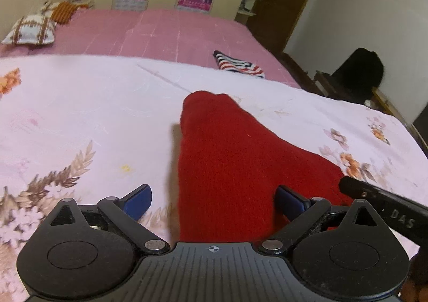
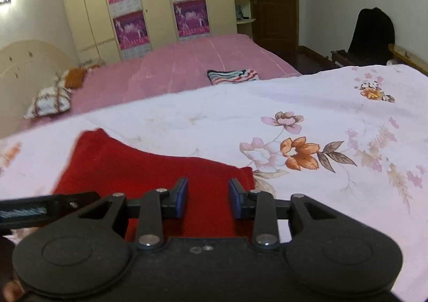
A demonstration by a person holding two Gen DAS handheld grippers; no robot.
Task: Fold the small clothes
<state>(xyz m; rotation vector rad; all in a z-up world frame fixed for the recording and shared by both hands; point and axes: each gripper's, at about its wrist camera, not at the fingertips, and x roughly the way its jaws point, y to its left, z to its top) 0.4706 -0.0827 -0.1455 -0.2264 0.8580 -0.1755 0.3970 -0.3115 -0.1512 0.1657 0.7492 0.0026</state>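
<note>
The red garment (image 1: 227,157) lies flat on the floral sheet (image 1: 80,120), nearer than the striped cloth (image 1: 238,65). The left gripper (image 1: 214,201) hovers low over the garment's near edge, jaws spread wide, holding nothing. Beside it, the right gripper (image 2: 208,199) points across the same edge, jaws partly parted, unclenched.

Bare floral sheet (image 2: 307,104) around red garment (image 1: 227,157), striped cloth (image 1: 238,65) well beyond

"DAS" on right gripper (image 1: 396,211)
</note>
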